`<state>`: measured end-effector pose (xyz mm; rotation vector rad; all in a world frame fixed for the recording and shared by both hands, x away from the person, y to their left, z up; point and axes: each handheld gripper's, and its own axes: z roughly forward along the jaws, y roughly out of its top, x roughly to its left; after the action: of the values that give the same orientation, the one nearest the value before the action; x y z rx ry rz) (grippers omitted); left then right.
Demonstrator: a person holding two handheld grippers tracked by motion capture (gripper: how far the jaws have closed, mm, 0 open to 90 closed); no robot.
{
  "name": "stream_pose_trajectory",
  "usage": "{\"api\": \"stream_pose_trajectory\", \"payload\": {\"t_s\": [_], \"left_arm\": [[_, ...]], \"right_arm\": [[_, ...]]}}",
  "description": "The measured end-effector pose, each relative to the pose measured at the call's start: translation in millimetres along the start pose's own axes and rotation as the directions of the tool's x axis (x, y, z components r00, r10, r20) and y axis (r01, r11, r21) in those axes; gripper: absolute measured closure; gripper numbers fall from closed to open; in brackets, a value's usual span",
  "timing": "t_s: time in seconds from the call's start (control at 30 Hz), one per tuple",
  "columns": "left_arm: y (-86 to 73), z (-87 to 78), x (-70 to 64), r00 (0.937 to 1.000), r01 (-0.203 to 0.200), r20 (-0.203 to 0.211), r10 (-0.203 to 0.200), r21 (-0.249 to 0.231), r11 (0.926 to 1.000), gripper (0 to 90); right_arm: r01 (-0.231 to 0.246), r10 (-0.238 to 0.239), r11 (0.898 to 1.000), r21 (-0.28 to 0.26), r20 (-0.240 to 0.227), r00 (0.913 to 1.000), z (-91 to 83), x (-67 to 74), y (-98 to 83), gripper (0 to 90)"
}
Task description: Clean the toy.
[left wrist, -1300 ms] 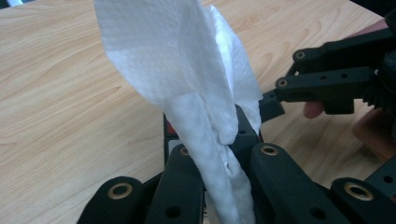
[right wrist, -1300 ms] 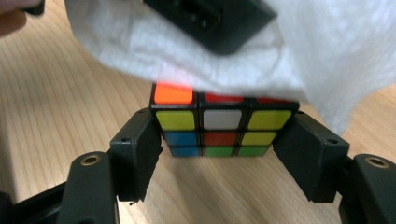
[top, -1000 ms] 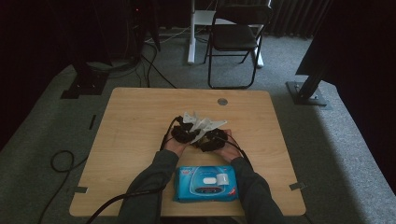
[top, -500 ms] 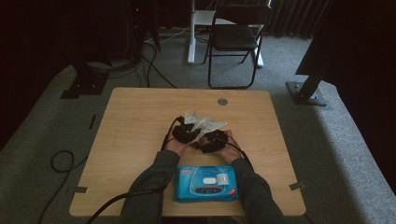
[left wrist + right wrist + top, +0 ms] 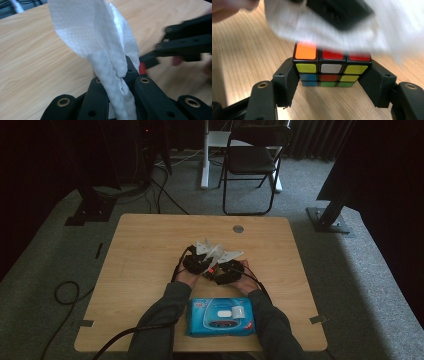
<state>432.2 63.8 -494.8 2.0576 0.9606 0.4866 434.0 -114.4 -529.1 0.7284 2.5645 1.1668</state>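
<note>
Little had moved since the earlier frames: both hands and the wipe stayed near the middle of the counter (image 5: 140, 270), the cloth shifting only slightly. Left tongs (image 5: 124, 75) were pressed together on a twisted white wipe (image 5: 100, 40), which fanned out above the jaws. Right tongs (image 5: 332, 75) clamped a colour-tiled puzzle cube (image 5: 331, 68) by two opposite side faces, the cube resting on the wood. Wipe lay draped across the cube's top face, so the work in hand appeared to be wiping the cube. Wipe judged light, limp and easily torn, best held by its bunched end as shown. Cube judged rigid, smooth-faced and liable to twist layer by layer, best gripped flat on opposite sides. Blue wipes packet (image 5: 220, 316) lay at the near edge between the forearms, its white lid flap raised; its contents could not be made out.
</note>
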Motion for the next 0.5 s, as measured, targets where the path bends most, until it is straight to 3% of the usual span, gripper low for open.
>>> {"api": "stream_pose_trajectory", "payload": {"t_s": [0.23,0.33,0.5], "left_arm": [[-6.5,-5.0,7.9,0.9977,0.051,-0.044,-0.052,-0.015,0.9986,86.7],[-9.7,-7.8,4.1,0.998,0.058,-0.025,-0.059,-0.028,0.9979,86.8],[-11.4,-6.9,-12.3,0.9989,0.022,0.043,-0.02,-0.044,0.9988,86.9]], "right_arm": [[0.001,-0.001,1.0,0.0,0.001,1.0,0.0,-0.2,0.0,34.1],[0.001,-0.001,1.0,0.002,0.003,1.0,-0.1,0.0,0.1,34.1],[-0.001,0.001,1.0,0.002,0.005,1.0,0.0,0.0,0.2,34.1]]}}
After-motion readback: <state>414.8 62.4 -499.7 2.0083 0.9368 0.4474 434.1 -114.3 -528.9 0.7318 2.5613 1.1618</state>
